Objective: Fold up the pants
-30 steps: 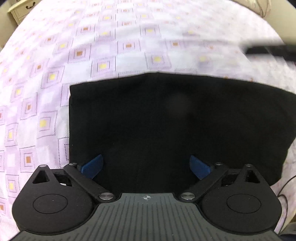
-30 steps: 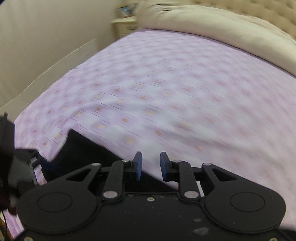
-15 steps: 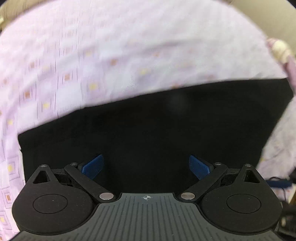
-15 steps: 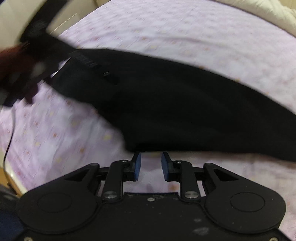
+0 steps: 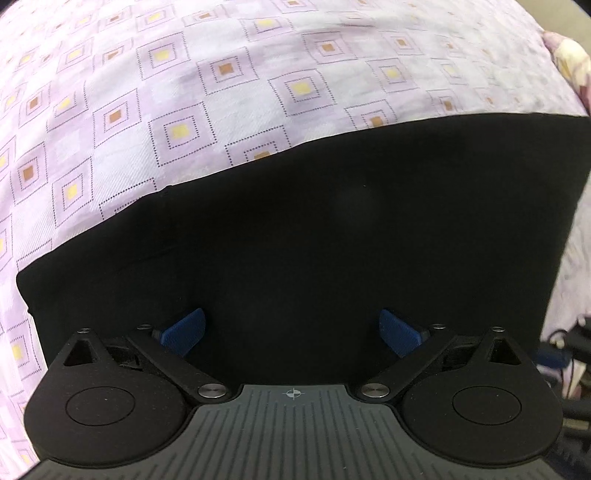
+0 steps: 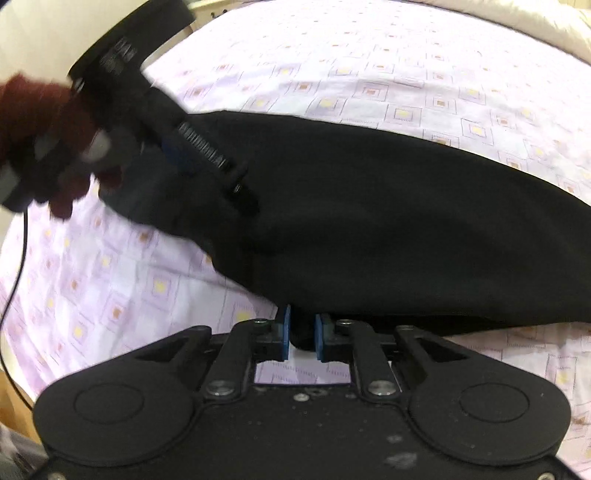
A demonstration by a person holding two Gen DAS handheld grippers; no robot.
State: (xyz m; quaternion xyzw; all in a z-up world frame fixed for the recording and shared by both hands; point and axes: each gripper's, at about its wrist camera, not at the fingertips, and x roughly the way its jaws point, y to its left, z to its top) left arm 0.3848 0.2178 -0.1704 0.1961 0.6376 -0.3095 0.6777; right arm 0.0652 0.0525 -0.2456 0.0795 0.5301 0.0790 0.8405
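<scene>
The black pants (image 5: 314,229) lie flat on a bed with a lilac sheet patterned in squares. My left gripper (image 5: 291,332) is open, its blue pads wide apart just above the cloth near its near edge. In the right wrist view the pants (image 6: 369,206) stretch across the bed. My right gripper (image 6: 302,334) has its blue pads nearly together with a fold of the pants' near edge between them. The left gripper and the hand holding it (image 6: 122,110) show at the upper left, over the pants' far end.
The lilac sheet (image 5: 184,110) spreads beyond the pants. A cream duvet (image 6: 517,22) lies at the head of the bed. A black cable (image 6: 14,266) hangs at the bed's left edge. Cables and dark items (image 5: 565,354) sit beside the bed at right.
My right gripper swung from facing the bare sheet to the pants' near edge, and cloth now sits between its pads. My left gripper shifted over the pants, staying open.
</scene>
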